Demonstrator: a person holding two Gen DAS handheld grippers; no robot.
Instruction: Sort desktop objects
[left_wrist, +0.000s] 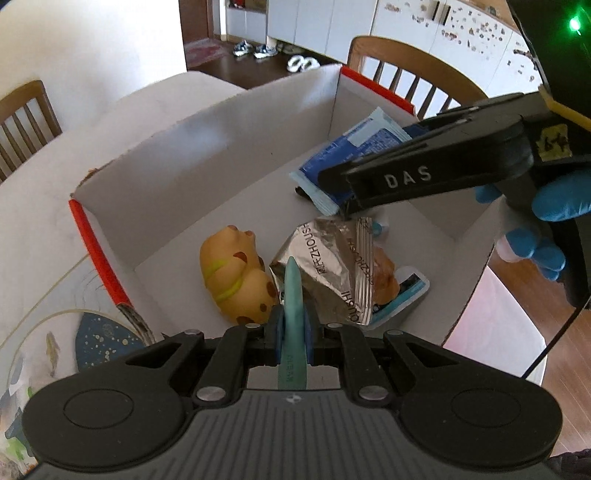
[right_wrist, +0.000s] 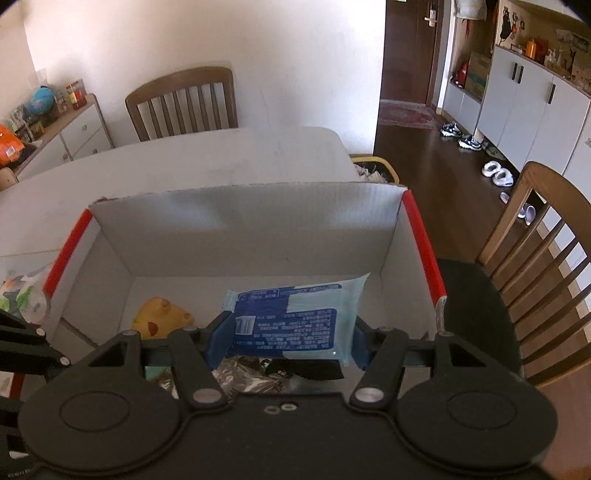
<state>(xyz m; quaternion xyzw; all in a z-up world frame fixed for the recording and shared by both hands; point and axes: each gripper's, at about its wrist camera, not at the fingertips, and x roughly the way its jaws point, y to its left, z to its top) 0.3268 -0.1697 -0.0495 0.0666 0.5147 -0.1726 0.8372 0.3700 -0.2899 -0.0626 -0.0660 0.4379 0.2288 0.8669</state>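
L tongs (left_wrist: 291, 332) pinch teal stick (left_wrist: 293, 291), R tongs (right_wrist: 288, 334) grip blue packet (right_wrist: 295, 314) over box (right_wrist: 243, 229) w/ foil pouch (left_wrist: 332, 269).

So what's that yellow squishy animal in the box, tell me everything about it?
The yellow animal toy looks soft and rubbery, with brown spots, lime-green stripes and little stubby bumps. It lies on its side on the floor of the white cardboard box, near the left wall. The silver snack wrapper lies right beside it. Neither gripper holds it.

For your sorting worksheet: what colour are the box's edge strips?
Red strips on a white box; right wrist view shows them best.
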